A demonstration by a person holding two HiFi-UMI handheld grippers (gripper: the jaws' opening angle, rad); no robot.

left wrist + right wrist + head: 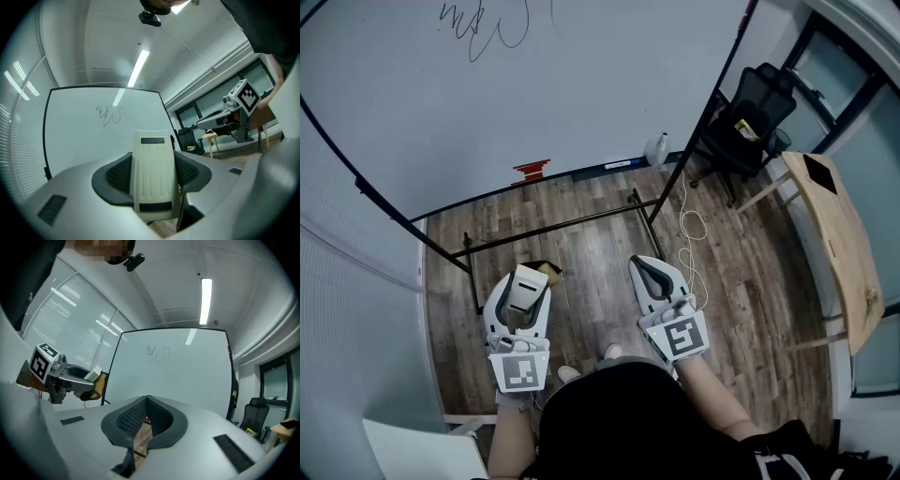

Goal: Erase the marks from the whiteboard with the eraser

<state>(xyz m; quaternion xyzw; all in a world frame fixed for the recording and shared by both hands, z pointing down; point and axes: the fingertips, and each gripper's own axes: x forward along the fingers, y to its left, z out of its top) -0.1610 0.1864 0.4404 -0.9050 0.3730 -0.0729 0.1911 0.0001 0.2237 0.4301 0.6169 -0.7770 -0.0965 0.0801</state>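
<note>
Cream eraser (pixel 154 173) clamped between jaws of left gripper (pixel 525 281), end poking forward past pads. Right gripper (pixel 654 272) jaws pressed together, nothing between them. Both grippers low over wood floor (pixel 600 248), well apart from whiteboard (pixel 600 103). Black scribbled marks (pixel 483 28) on board's upper part, whole, no wiped streak visible. Judgement: eraser in hand, wiping not yet begun. Left to do: lift eraser to marks, press flat, rub them off.

Bright, even light from a ceiling strip (pixel 205 301), glare streaks on the whiteboard (pixel 173 376), fisheye-dark corners
</note>
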